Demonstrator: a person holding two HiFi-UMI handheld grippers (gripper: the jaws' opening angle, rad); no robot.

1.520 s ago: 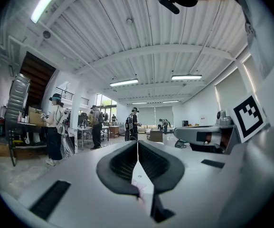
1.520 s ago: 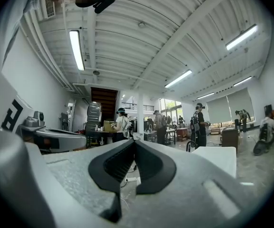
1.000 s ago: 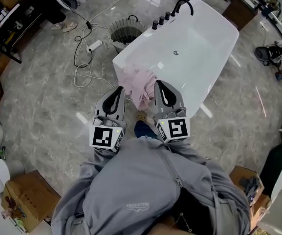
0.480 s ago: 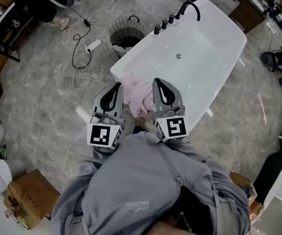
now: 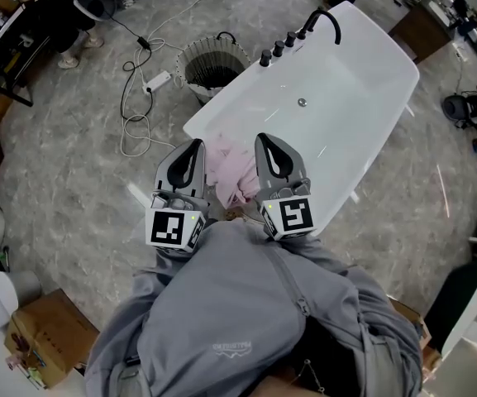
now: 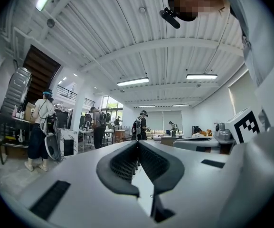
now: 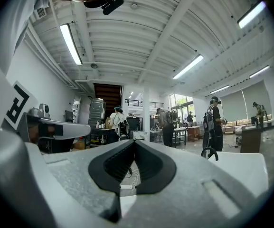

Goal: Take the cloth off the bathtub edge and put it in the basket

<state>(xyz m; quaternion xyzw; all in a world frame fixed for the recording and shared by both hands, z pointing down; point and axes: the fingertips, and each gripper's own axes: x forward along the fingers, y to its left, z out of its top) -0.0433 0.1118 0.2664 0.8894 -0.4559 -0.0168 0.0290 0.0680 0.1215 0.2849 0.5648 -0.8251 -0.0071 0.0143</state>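
Note:
A pink cloth hangs over the near corner of the white bathtub in the head view. My left gripper and right gripper are held up side by side close to my chest, one on each side of the cloth and above it. Both are shut with nothing between the jaws. The woven basket stands on the floor left of the tub's tap end. In the left gripper view the left gripper points level across the room; in the right gripper view the right gripper does the same. Neither shows the cloth.
A white power strip and cables lie on the marble floor left of the basket. Black taps line the tub's left rim. A cardboard box sits at lower left. People stand at tables far off in both gripper views.
The head view has shifted a little: tub, cloth and basket sit slightly lower and left in frame. Both grippers have stayed shut and kept their place on either side of the cloth.

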